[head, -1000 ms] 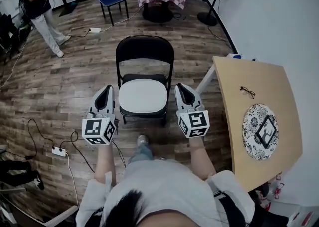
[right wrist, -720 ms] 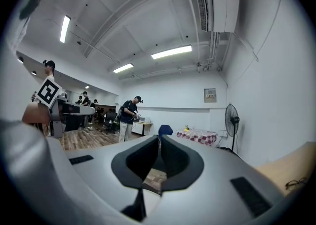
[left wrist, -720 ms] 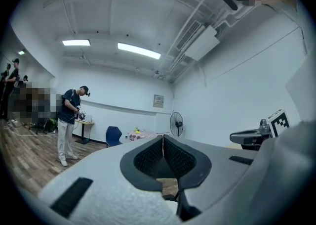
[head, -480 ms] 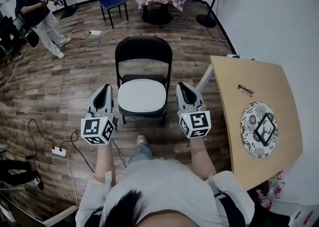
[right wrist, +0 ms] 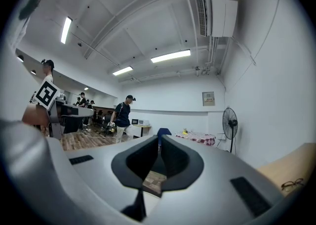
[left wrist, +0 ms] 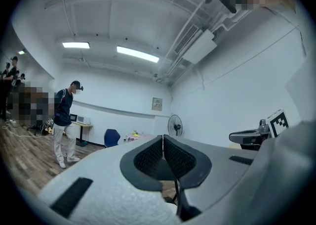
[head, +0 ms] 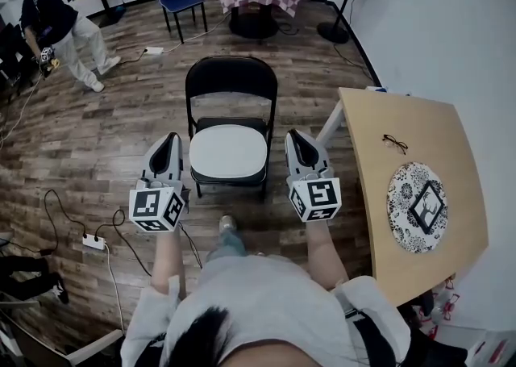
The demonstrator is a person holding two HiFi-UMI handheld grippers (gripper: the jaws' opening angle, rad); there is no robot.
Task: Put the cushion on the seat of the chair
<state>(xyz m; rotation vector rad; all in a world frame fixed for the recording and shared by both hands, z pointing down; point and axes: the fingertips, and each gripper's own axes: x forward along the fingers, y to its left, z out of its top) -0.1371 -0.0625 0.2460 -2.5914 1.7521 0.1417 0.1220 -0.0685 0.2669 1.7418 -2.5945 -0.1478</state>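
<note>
- The white cushion lies flat on the seat of the black folding chair, at 12 o'clock from the person.
- The left gripper and right gripper flank the seat at 9 and 3 o'clock, each with jaws clenched on nothing.
- Risk: the cushion looks loose, so a knock to the chair frame from either gripper could slide it off.
- Risk: the cable by the power strip, at 8 o'clock, could catch a foot.
- No writing is readable. There are only the square marker patterns on the cubes and a wall plaque too small to read.

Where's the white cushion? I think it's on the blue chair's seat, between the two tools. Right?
Wrong chair: the white cushion is on the seat of the black chair, between the left tool and right tool. Head view shows it.
</note>
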